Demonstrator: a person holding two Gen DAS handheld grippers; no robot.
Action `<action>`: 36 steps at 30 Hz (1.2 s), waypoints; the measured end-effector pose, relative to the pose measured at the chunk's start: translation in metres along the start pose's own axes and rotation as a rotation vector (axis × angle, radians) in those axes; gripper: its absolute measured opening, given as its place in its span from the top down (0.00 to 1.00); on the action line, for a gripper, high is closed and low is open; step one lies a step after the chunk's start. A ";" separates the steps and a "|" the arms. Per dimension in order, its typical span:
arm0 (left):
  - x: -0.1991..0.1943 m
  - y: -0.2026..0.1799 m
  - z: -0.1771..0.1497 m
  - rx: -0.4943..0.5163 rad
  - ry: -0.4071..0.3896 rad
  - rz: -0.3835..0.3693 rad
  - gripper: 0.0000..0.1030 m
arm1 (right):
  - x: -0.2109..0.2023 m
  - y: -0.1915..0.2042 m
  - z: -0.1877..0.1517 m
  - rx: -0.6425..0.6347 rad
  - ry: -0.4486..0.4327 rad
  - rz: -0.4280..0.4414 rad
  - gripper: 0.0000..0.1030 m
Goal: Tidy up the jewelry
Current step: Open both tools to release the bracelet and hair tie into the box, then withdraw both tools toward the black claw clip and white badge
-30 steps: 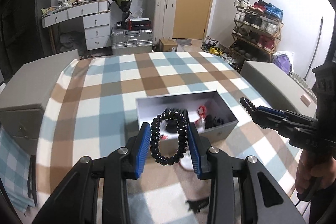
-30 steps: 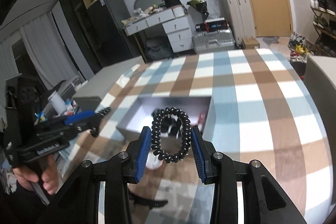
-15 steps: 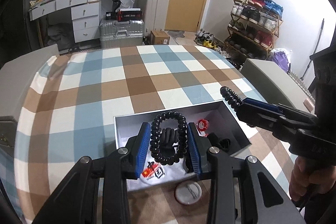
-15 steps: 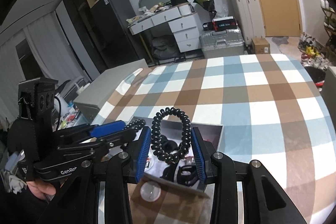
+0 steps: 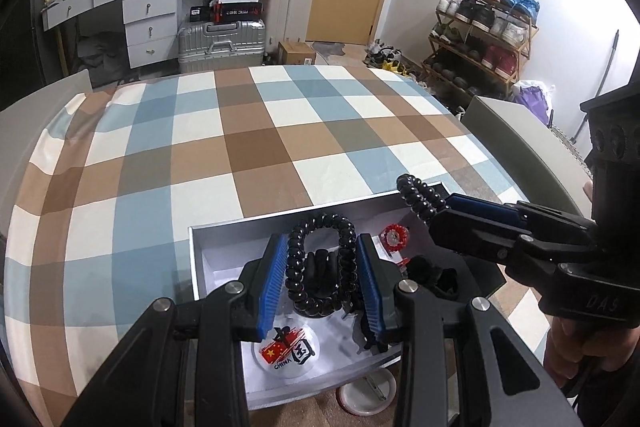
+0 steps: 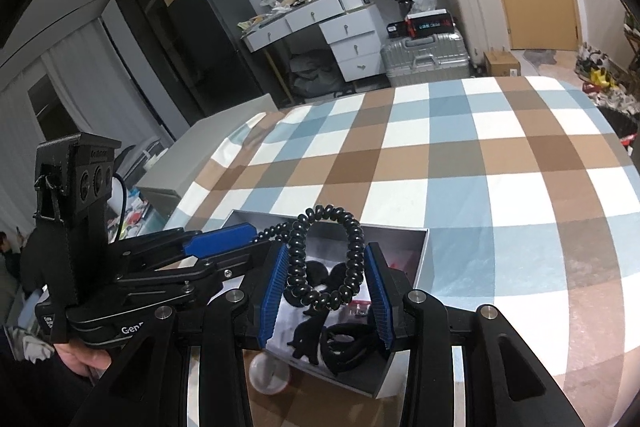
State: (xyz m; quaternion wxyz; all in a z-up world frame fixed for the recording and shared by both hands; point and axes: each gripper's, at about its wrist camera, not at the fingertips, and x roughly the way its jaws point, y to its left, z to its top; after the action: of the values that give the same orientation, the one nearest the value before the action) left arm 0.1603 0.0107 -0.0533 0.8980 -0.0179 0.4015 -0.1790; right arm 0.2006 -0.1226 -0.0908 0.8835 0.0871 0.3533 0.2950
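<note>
A grey open box [image 5: 224,223] stands on the checked tablecloth. Inside it lie black hair ties [image 5: 434,273], a red beaded piece [image 5: 394,235] and a round China badge [image 5: 290,351]. My left gripper [image 5: 322,267] is shut on a black spiral hair tie [image 5: 320,267] and holds it over the box. My right gripper [image 6: 326,277] is shut on another black spiral hair tie [image 6: 326,259], also over the box [image 6: 422,255]. In the left wrist view the right gripper [image 5: 436,209] reaches in from the right.
A round white lid [image 5: 366,393] lies on the cloth just in front of the box. Grey seats flank the table on both sides. Behind it are a suitcase [image 5: 222,41], a white desk and a shoe rack [image 5: 480,27].
Both grippers have moved forward and down, from in front of the box to directly over it, each still holding its spiral hair tie. They have come closer together.
</note>
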 end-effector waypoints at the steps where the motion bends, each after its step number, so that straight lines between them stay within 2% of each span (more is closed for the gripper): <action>1: 0.001 0.000 0.000 0.000 0.000 -0.003 0.71 | 0.001 0.000 0.000 -0.002 0.002 0.002 0.62; 6: 0.004 -0.001 0.001 0.007 0.004 -0.014 0.70 | 0.005 0.003 0.000 -0.012 0.009 0.007 0.59; 13: 0.006 0.003 0.000 -0.007 0.031 0.002 0.48 | 0.007 0.001 -0.003 -0.008 0.007 0.014 0.53; 14: 0.003 0.004 0.000 -0.008 0.020 -0.005 0.43 | 0.005 0.001 -0.003 -0.009 -0.005 0.017 0.51; 16: -0.003 0.002 -0.001 -0.005 -0.002 0.017 0.32 | 0.002 0.001 -0.003 -0.005 -0.018 0.036 0.38; 17: -0.005 0.002 -0.001 -0.004 -0.012 0.021 0.29 | -0.001 0.001 -0.003 -0.002 -0.028 0.046 0.37; 24: -0.019 0.000 -0.002 0.014 -0.052 0.042 0.28 | -0.024 0.007 -0.006 -0.005 -0.083 0.030 0.33; 27: -0.027 -0.002 -0.004 0.019 -0.063 0.053 0.28 | -0.036 0.008 -0.007 0.005 -0.113 0.016 0.23; 33: -0.046 -0.005 -0.013 0.021 -0.092 0.063 0.28 | -0.060 0.010 -0.013 0.020 -0.159 -0.005 0.21; 36: -0.054 -0.003 -0.022 -0.004 -0.095 0.063 0.21 | -0.071 0.011 -0.018 0.030 -0.180 -0.011 0.17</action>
State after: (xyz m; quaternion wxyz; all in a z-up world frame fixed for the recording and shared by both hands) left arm 0.1099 0.0281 -0.0290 0.9212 -0.0157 0.3591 -0.1487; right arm 0.1424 -0.1562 -0.0589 0.9119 0.1245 0.2773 0.2758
